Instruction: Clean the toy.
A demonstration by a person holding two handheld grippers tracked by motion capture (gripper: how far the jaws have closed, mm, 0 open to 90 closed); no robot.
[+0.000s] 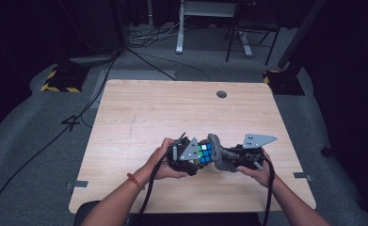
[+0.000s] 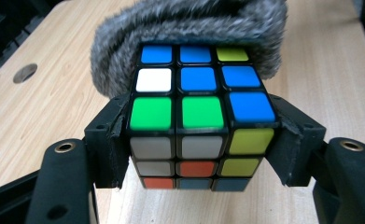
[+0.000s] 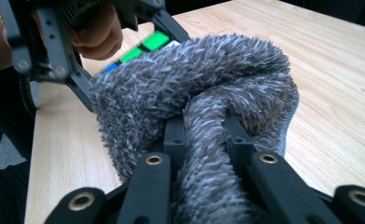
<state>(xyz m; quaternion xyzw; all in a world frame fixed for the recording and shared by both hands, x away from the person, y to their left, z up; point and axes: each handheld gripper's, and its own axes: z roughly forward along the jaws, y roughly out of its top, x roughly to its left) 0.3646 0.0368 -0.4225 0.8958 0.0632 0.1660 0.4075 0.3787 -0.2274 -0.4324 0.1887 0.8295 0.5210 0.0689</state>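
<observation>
A scrambled puzzle cube (image 2: 196,107) with blue, green, white and yellow tiles sits between the two black jaws of my left gripper (image 2: 196,144), which is shut on its sides. In the high view the cube (image 1: 204,153) is held just above the table's front middle, with the left gripper (image 1: 191,157) coming from the left. A fluffy grey cloth (image 3: 203,107) is pinched in my right gripper (image 3: 203,140) and pressed against the cube's far face. From above, the cloth (image 1: 218,153) lies between the cube and the right gripper (image 1: 238,160). In the left gripper view the cloth (image 2: 185,28) wraps over the cube's far edge.
The light wooden table (image 1: 148,113) has a round cable hole (image 1: 221,94) near its far edge. A person's forearms come in from the bottom, the left wrist with a red band (image 1: 135,180). Beyond the table lie cables, stand bases and a desk frame (image 1: 205,23).
</observation>
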